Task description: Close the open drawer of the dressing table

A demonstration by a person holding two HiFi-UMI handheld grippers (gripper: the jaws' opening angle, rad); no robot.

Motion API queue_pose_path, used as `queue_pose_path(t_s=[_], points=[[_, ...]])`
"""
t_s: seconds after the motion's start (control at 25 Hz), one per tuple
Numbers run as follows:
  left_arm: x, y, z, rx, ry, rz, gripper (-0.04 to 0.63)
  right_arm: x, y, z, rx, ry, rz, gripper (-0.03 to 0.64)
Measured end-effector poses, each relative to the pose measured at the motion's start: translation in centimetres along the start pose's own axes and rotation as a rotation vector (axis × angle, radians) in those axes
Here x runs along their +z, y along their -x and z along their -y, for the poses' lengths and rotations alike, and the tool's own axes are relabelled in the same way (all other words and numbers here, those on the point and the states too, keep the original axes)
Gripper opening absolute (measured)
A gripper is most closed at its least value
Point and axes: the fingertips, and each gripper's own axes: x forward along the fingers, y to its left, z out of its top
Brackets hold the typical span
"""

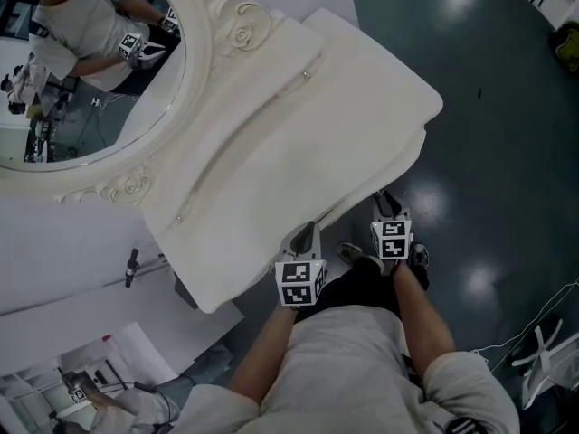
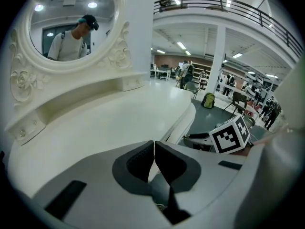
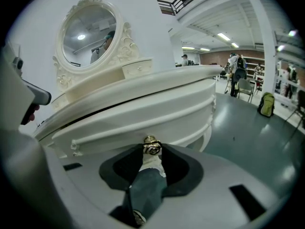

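Left gripper [image 2: 154, 146]: my jaws are pressed together, empty, at the tabletop's [image 2: 119, 123] front edge.
Right gripper [image 3: 152, 151]: my jaws clamp the brass knob [image 3: 151, 145].
Drawer [image 3: 143, 123]: under the tabletop's front edge, dark gap above.

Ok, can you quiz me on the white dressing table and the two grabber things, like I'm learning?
1. True or false: the left gripper has its jaws wide apart.
2. What sits between the jaws of the right gripper? A) a comb B) the gold knob of the drawer C) a cloth
3. Fill the gap: the mirror on the dressing table is ___ in shape.
Key: 1 false, they are together; 2 B; 3 oval.
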Motion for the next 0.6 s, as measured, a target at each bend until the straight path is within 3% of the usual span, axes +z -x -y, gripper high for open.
queue_pose_path(t_s=[0.6], points=[[1.0,-0.1,-1.0,-0.006,-0.013,0.024,0.012,1.4,-1.3,-0.6,-0.012,0.001,0.006,0.132]])
